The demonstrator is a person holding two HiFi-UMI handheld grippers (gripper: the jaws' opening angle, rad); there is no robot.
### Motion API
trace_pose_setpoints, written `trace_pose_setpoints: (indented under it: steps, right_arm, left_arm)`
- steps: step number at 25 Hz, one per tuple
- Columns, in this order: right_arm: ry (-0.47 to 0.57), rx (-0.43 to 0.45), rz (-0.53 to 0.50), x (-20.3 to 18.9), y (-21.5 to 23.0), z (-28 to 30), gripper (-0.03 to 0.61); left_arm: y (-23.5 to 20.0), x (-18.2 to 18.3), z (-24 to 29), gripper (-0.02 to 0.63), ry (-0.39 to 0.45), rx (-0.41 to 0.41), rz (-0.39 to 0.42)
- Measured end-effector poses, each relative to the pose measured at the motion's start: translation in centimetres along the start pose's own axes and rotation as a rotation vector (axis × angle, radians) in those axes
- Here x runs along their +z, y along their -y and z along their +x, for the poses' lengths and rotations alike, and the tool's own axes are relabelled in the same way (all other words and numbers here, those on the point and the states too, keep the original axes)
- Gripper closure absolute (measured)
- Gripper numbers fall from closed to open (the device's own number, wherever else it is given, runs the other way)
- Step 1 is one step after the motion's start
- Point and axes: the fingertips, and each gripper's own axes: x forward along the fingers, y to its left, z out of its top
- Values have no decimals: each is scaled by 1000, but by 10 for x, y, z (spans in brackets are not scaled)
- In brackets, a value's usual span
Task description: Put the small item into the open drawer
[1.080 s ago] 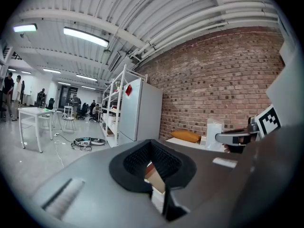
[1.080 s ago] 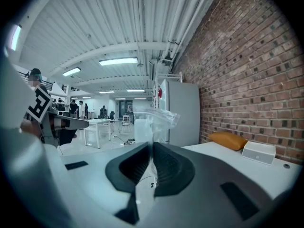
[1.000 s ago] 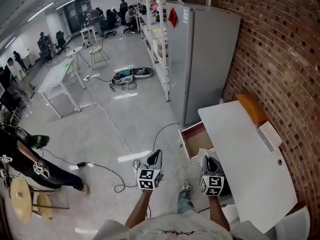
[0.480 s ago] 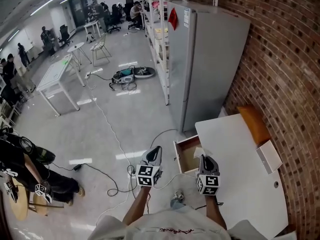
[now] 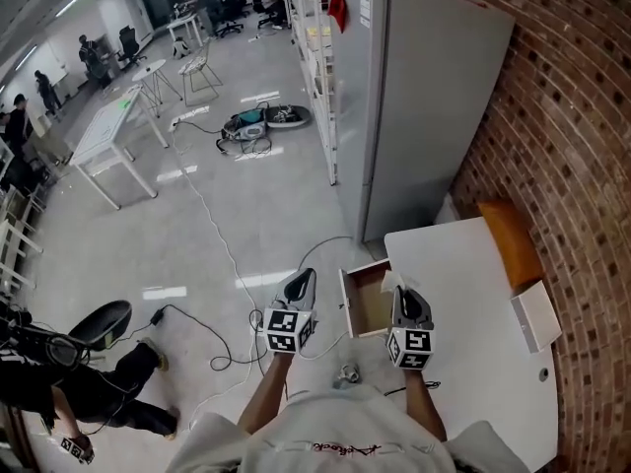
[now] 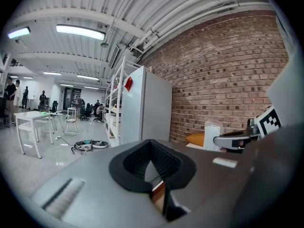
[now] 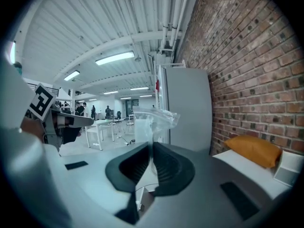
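Note:
The small item is a clear plastic bag [image 7: 151, 122]; it sticks up from the closed jaws of my right gripper [image 7: 152, 152]. In the head view that gripper [image 5: 403, 294] hangs over the right side of the open wooden drawer [image 5: 366, 304], the bag [image 5: 392, 282] showing at its tip. The drawer is pulled out from under the white table [image 5: 478, 304], and its inside looks bare. My left gripper [image 5: 303, 281] is over the floor left of the drawer, and its jaws [image 6: 151, 158] are shut with nothing between them. The left gripper view shows the right gripper [image 6: 237, 139] and the bag [image 6: 212, 135] at right.
A tall grey cabinet [image 5: 424, 97] stands beyond the drawer against the brick wall [image 5: 572, 136]. An orange cushion [image 5: 512, 239] and a white box [image 5: 537, 314] lie along the table's wall side. Cables [image 5: 212, 239] trail over the floor. A stool [image 5: 99, 323] and a person are at left.
Both grippers have moved forward to the drawer; the right one with the bag is now over its right side. The view has swung, and the person at left has shifted.

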Motion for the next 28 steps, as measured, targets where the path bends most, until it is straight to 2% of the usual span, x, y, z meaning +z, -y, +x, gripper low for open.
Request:
trace_pose_setpoints:
  steps: [5, 15, 28]
  right_arm:
    - [-32, 16, -4, -10, 7, 14, 552]
    - [-87, 28, -18, -33, 4, 45, 551]
    - [-218, -32, 9, -119, -6, 97, 552]
  left_arm:
    - [-6, -17, 9, 604, -35, 15, -22]
    - [-11, -42, 22, 604, -76, -12, -36]
    - [-38, -126, 72, 604, -176, -101, -106]
